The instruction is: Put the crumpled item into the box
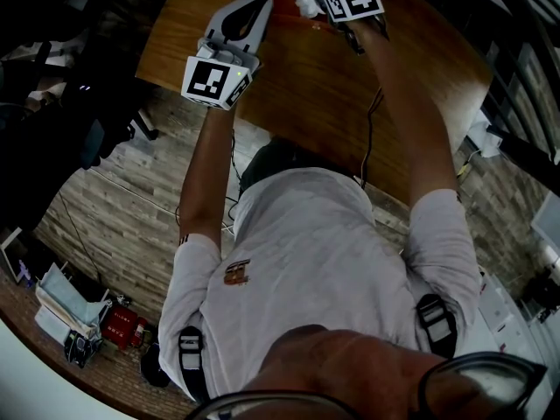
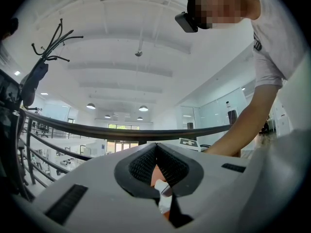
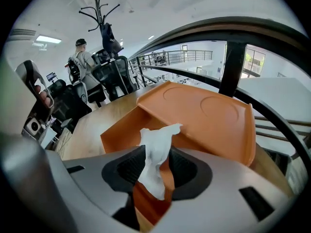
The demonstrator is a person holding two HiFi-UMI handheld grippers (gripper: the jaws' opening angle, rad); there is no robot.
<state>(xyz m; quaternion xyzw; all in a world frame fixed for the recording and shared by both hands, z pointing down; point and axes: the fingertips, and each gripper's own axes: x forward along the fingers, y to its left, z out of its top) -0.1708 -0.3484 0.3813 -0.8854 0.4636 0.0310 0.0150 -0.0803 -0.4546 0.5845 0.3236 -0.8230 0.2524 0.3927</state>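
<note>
Right gripper [image 3: 156, 165] was tipped down over the open orange box [image 3: 121, 130], its fingers [image 3: 187, 169] spread apart. The crumpled tissue [image 3: 155, 149] sat loose in the gap between them, with no pad visibly squeezing it. Its top stuck out past the fingertips and its tail hung back toward the gripper body. My read: that's the drop position, since the box mouth was directly beyond and below the fingertips, so the tissue should fall inside rather than onto the bench [image 1: 306, 86]. It wasn't in the box yet, and may have been snagged on the left-hand pad, though I couldn't tell for sure. The lid [image 3: 209, 115] was hinged open and leaned away on the far side of the fingers, which left the approach clear. Left gripper [image 1: 262, 3] was held level just beside the box, on the left of the right gripper, with its fingers closed tip to tip on nothing. It wasn't touching the box as far as I could see, so probably just parked out of the drop path, or on standby to steady the box. Risk: the tissue clings to a pad and needs a shake.
</note>
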